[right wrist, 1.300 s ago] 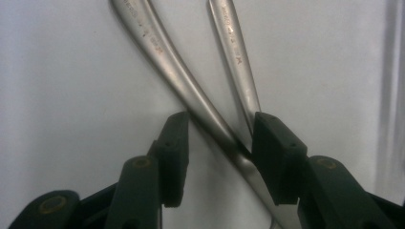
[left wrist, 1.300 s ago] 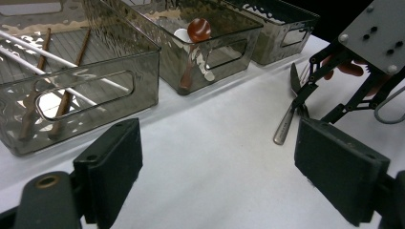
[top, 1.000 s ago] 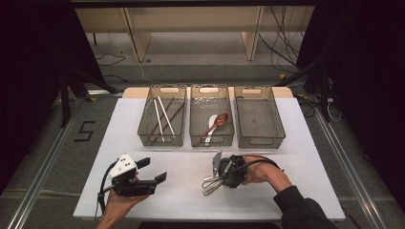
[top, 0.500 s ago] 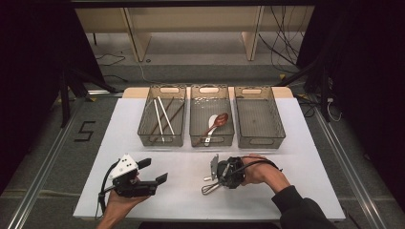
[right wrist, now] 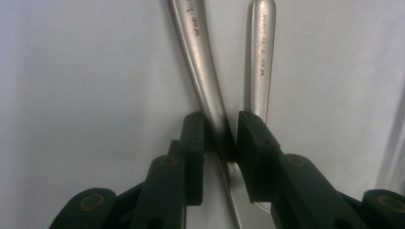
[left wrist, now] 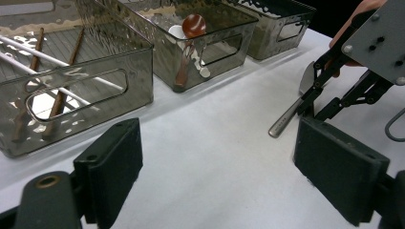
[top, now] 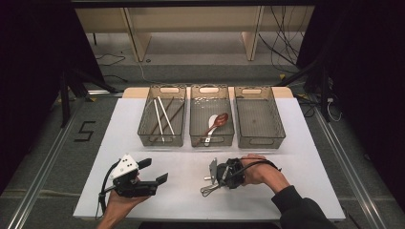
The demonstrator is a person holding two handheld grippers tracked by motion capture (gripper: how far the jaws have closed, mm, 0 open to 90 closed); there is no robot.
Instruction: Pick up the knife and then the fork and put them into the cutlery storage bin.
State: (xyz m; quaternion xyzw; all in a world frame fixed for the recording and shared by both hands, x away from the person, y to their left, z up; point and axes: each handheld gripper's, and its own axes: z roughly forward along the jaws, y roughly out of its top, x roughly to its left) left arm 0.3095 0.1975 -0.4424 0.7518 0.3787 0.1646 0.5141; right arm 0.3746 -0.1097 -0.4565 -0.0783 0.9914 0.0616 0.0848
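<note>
Steel cutlery handle (right wrist: 204, 71), lying at six o'clock on the white worktop (top: 305, 143), sits pinched between the right gripper (right wrist: 220, 136) jaws; sorting is unfinished. Chopsticks and spoons occupy two grey bins; the right-hand grey bin (top: 260, 138) is vacant. Left gripper (left wrist: 217, 169) gapes idle.

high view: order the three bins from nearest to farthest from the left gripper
From the left gripper:
1. Chopstick bin, the left bin of the row, nearest.
2. Spoon bin, the middle one, farther right.
3. Empty bin, at the row's right end, farthest.
</note>
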